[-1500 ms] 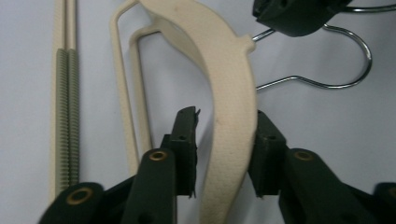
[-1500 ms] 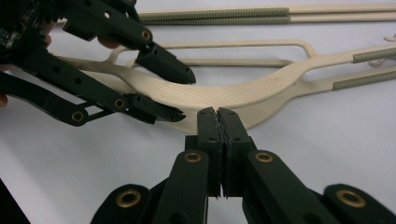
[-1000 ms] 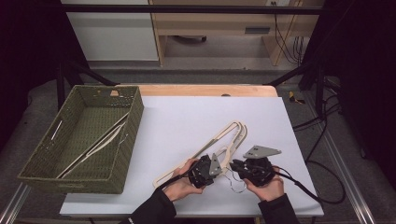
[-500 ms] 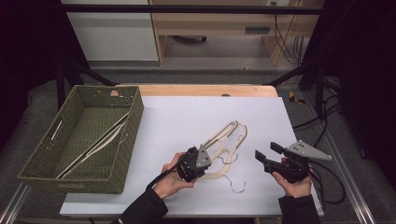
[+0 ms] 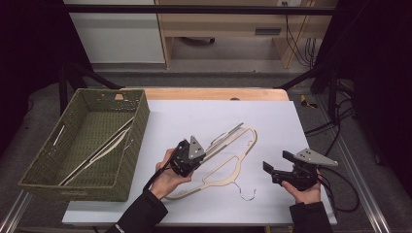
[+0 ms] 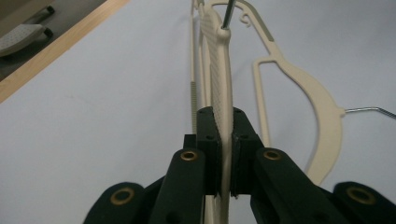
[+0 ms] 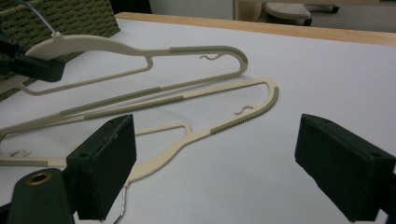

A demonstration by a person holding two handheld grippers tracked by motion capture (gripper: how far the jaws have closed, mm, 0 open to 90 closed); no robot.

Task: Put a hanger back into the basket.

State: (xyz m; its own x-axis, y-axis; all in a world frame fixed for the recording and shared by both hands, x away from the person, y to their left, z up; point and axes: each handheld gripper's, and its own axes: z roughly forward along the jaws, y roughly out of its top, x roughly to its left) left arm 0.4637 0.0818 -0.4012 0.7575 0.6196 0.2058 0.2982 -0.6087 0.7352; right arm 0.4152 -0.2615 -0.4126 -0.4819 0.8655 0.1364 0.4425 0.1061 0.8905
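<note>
My left gripper (image 5: 193, 157) (image 6: 222, 122) is shut on the shoulder of a cream plastic hanger (image 5: 227, 136) (image 6: 219, 70) (image 7: 93, 44). That end is raised off the white table (image 5: 204, 116); the far end rests on it. A second cream hanger (image 5: 224, 171) (image 6: 322, 116) (image 7: 180, 143) with a wire hook (image 5: 248, 195) lies flat beside it. My right gripper (image 5: 276, 161) (image 7: 215, 135) hovers to the right of both hangers. Its jaws have just been opening and stand wide apart with nothing between them.
A green woven basket (image 5: 132, 155) stands at the table's left with cream hangers (image 5: 97, 150) lying inside. A wooden strip (image 5: 214, 93) runs along the far table edge. Cables (image 5: 340, 194) trail off the right side.
The right gripper has let go, opened and pulled away to the right of the hangers. The left gripper has shifted left and up, taking one hanger with it.
</note>
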